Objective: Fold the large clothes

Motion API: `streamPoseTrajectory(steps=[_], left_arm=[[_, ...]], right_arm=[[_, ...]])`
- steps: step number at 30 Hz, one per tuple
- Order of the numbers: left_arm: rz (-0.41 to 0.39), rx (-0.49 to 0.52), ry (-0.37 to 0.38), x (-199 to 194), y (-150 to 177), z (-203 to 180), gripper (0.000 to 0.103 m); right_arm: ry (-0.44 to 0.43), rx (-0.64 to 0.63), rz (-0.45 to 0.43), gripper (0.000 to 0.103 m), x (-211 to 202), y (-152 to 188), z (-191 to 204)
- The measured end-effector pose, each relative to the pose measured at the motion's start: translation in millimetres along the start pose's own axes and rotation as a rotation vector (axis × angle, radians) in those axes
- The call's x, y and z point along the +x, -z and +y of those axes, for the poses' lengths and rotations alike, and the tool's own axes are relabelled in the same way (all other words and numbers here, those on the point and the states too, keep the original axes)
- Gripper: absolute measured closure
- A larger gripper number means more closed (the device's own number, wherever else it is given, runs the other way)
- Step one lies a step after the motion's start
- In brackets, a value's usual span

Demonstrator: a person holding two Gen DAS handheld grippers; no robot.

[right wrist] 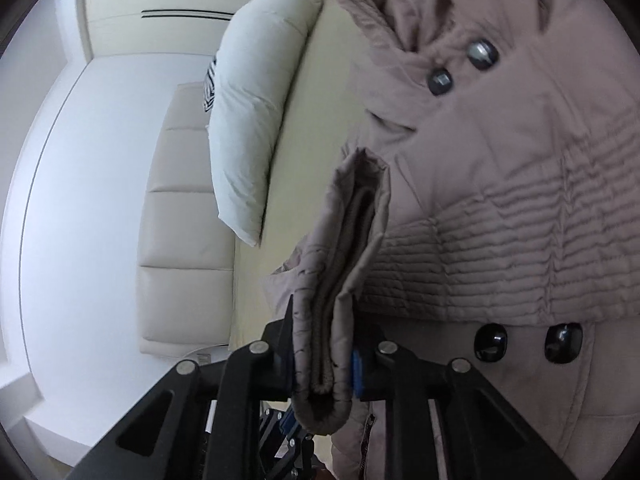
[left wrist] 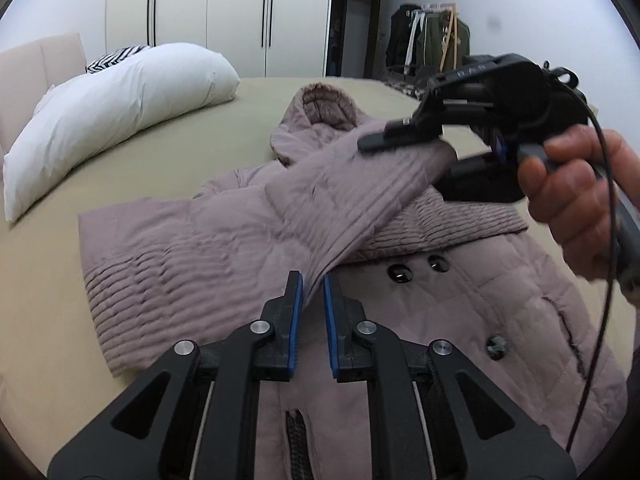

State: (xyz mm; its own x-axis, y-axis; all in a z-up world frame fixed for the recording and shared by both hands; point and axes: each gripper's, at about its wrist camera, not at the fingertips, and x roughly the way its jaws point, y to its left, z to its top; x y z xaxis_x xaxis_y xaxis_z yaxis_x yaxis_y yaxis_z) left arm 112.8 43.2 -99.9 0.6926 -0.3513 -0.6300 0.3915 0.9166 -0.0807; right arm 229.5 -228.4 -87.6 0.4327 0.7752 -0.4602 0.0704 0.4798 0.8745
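1. A mauve quilted, hooded puffer coat (left wrist: 224,240) lies front-up on the olive-beige bed sheet (left wrist: 120,168), hood toward the wardrobe, buttons showing.
2. The step in hand looks like folding a sleeve across the chest: the ribbed-stitched mauve sleeve (left wrist: 360,192) is lifted off the coat's body and runs between the two tools.
3. The right gripper (right wrist: 322,340) is clamped on the sleeve's cuff end (right wrist: 344,280), with fabric filling the gap between its blue pads.
4. The left gripper (left wrist: 313,284) has the sleeve's lower part between its fingertips; its jaws stand nearly together, pinching the fabric by the look of it.
5. Next move, as I judge it: carry the cuff across the front, lay the sleeve flat, then let go; the padded fabric may spring back.
6. Faint raised letters show on the right tool's black body in the left view, too blurred to read. No other writing is visible.
7. A white pillow (left wrist: 120,92) lies well apart on the bed.
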Motion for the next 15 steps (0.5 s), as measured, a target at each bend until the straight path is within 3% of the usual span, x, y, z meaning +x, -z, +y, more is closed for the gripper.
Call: streamPoseTrajectory(steps=[5,10,15], left_arm=[[-0.034,-0.140,-0.049,-14,-4,37,0.093],[0.012,-0.282,-0.105,18,-13,76,0.093],[0.069,-0.336,-0.082,56,-19,81,0.093]], right_arm=[[-0.089,-0.059,-0.182,0.082,-74,-23,38],[-0.179,-0.039,-0.340,0.082,-147,-37,43],[-0.224,-0.031,-0.433,0.082,-194,-37,35]])
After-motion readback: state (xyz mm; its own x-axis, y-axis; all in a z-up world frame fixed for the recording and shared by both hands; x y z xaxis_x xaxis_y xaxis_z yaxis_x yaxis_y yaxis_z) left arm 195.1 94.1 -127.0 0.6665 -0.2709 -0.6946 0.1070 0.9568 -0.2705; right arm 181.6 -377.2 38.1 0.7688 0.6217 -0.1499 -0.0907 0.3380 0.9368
